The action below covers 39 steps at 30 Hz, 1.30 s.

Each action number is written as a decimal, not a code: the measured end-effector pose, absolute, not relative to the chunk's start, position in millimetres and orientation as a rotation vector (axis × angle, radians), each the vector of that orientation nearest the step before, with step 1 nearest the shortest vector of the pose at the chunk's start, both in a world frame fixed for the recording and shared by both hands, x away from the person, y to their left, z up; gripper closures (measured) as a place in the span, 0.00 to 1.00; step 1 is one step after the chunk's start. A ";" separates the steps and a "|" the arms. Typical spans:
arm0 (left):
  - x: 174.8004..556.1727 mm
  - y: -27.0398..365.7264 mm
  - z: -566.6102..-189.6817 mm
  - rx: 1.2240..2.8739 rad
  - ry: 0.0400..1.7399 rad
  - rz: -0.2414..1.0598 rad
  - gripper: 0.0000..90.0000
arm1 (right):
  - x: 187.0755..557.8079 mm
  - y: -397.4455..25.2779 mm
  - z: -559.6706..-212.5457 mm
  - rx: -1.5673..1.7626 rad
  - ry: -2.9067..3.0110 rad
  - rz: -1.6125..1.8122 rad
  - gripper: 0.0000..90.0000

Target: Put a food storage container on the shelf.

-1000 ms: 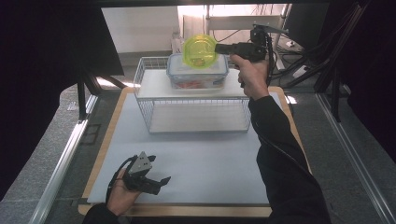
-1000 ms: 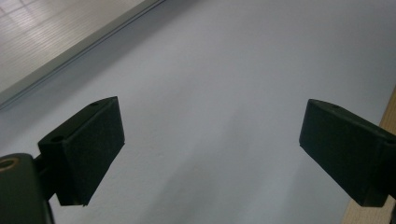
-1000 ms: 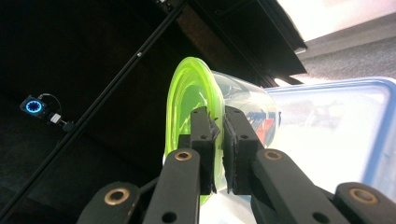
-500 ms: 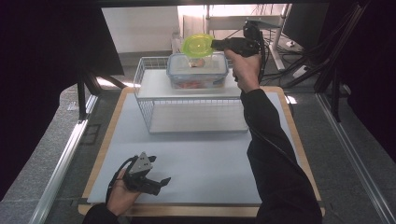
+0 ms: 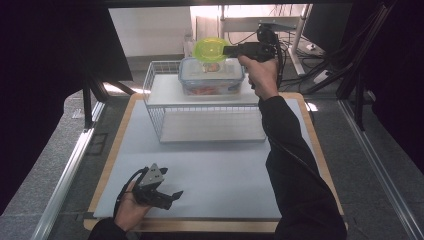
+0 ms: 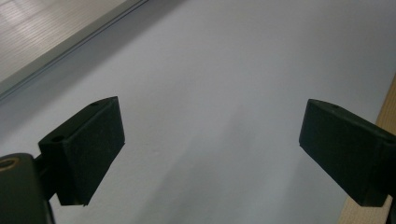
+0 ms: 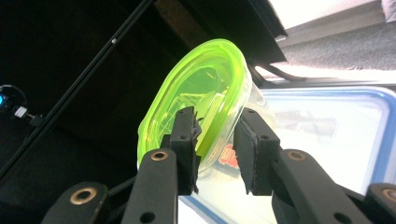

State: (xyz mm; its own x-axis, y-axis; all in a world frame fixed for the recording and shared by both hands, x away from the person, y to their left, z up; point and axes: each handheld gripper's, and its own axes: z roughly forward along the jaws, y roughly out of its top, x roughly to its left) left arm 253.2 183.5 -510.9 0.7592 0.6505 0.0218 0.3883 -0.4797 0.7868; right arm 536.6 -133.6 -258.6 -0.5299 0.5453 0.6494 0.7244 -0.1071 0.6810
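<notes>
- The high view places the right gripper [image 5: 231, 49] far out over the wire rack [image 5: 165, 107], above the clear blue-rimmed box [image 5: 212, 80] that stands on the rack's top shelf; the right gripper view gives the grip up close.
- There the fingers [image 7: 186, 140] are nearly closed on the rim of the green-lidded tub [image 7: 201, 109], one pad on the lid side, the other on the clear wall, the tub tilted on edge.
- The tub [image 5: 210, 50] hangs just above the box, whose lid [image 7: 336, 135] lies right behind it.
- The left gripper [image 5: 167, 196] rests low on the counter [image 5: 215, 165] near its front edge, well apart from the rack; its fingers [image 6: 88, 144] stand wide apart with nothing between them.
</notes>
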 end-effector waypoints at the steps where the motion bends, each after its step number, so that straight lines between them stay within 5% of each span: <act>1: 253.2 183.5 -510.9 2.130 0.775 0.406 0.08 | 536.5 -133.5 -258.5 -1.433 -1.989 -1.704 0.77; 21: 252.4 183.9 -510.1 2.127 0.770 0.412 0.08 | 528.7 -147.4 -254.6 -1.386 -2.096 -1.810 0.31; 39: 252.3 182.5 -511.0 2.111 0.763 0.430 0.06 | 470.0 -171.5 -279.3 -1.247 -2.492 -1.778 0.11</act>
State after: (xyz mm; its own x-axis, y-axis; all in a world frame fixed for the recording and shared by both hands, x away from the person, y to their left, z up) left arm 252.3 182.5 -511.0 0.7568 0.6527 0.0353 0.3687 -0.4708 0.8015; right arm 470.0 -171.5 -279.3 -0.7037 0.6529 0.2802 0.4775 0.1426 0.8670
